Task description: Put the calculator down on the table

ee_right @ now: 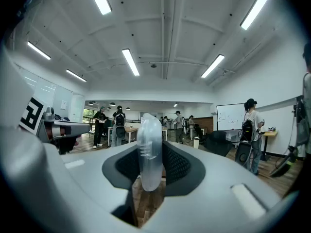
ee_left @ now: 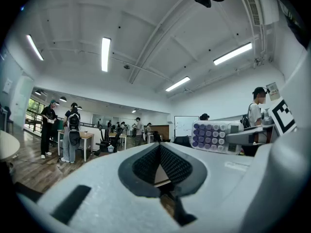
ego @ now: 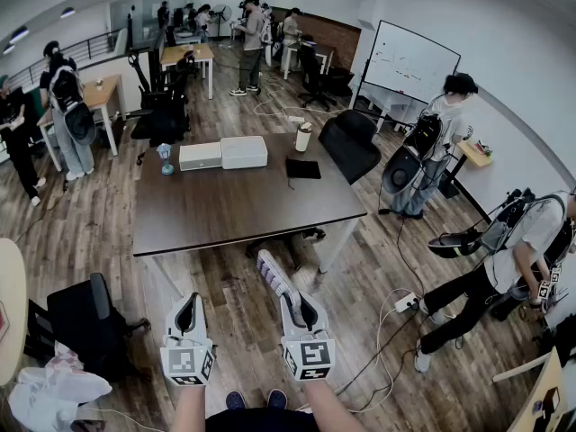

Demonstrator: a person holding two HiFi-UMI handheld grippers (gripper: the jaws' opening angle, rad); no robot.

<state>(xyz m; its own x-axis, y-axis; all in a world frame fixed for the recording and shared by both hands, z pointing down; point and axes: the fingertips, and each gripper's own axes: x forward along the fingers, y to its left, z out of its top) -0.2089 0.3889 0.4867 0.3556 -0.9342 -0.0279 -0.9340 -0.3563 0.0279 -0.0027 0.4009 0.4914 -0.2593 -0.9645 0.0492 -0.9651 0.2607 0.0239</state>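
The calculator, white with purple keys, sticks forward out of my right gripper, which is shut on its near end, above the wooden floor short of the dark brown table. The right gripper view shows it edge-on between the pads, as a pale translucent edge. In the left gripper view its keypad faces me from the right. My left gripper is level beside the right one, its jaws together with nothing between them.
On the table's far side lie two white boxes, a black pad, a cup and a small blue item. A black chair stands at its far right corner, another at my left. Cables and a power strip lie on the floor. Several people stand around.
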